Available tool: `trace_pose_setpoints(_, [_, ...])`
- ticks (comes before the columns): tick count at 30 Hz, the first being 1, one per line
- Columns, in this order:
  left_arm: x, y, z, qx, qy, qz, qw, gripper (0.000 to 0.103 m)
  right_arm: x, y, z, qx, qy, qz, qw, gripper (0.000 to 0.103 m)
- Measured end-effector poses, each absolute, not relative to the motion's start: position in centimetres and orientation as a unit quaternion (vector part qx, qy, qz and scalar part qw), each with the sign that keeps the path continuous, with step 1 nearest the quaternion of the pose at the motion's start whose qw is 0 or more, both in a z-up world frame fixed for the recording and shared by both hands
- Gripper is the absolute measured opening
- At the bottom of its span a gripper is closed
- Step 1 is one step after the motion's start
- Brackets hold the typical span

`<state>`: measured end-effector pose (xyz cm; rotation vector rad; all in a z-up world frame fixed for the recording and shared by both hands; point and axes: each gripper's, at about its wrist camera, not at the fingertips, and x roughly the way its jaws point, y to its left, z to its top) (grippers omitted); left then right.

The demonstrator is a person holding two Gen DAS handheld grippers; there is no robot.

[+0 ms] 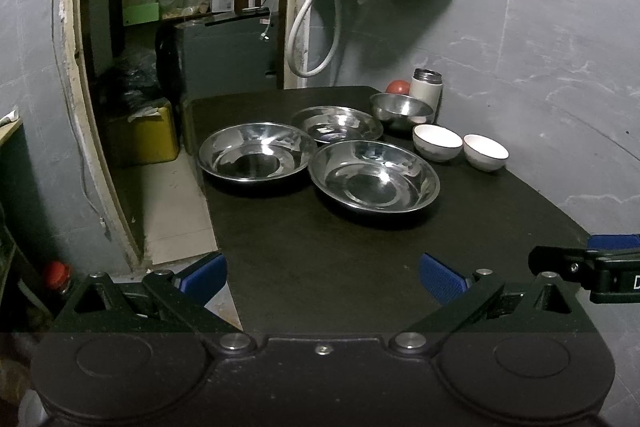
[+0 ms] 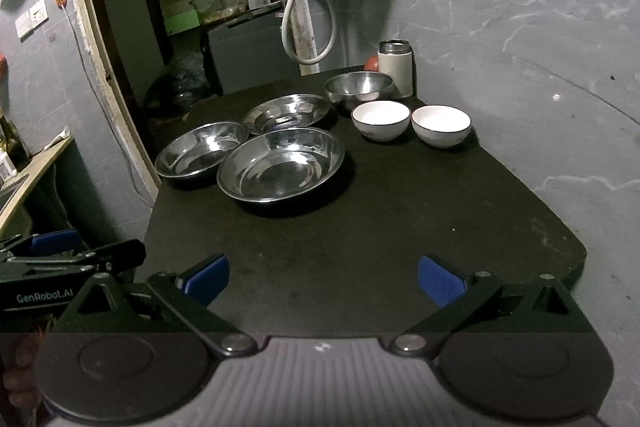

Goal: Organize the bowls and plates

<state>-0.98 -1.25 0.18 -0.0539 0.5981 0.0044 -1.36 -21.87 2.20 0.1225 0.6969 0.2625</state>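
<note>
In the left wrist view, the left gripper (image 1: 323, 277) is hovering over the near edge of the black table (image 1: 320, 247), jaws spread and empty; three steel plates (image 1: 374, 175) are sitting clustered mid-table, with a steel bowl (image 1: 401, 111) and two white bowls (image 1: 437, 142) behind them. In the right wrist view, the right gripper (image 2: 323, 279) is likewise hovering spread and empty, with the white bowls (image 2: 441, 125) lying side by side near the wall.

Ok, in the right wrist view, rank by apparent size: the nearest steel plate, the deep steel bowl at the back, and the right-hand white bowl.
1. Nearest shiny steel plate, clearly largest.
2. Deep round steel bowl and right-hand white ceramic bowl: similar; distance makes ranking unsure.
</note>
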Motion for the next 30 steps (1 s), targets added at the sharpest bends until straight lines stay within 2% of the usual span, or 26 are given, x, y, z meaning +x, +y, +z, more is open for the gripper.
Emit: trace_pose_setpoints(30, [-1.87, -1.59, 0.22, -0.023, 0.297, -0.002, 0.955, 0.102, -2.25, -21.79, 2.31, 0.057, 0.336, 0.129, 0.931, 0.103])
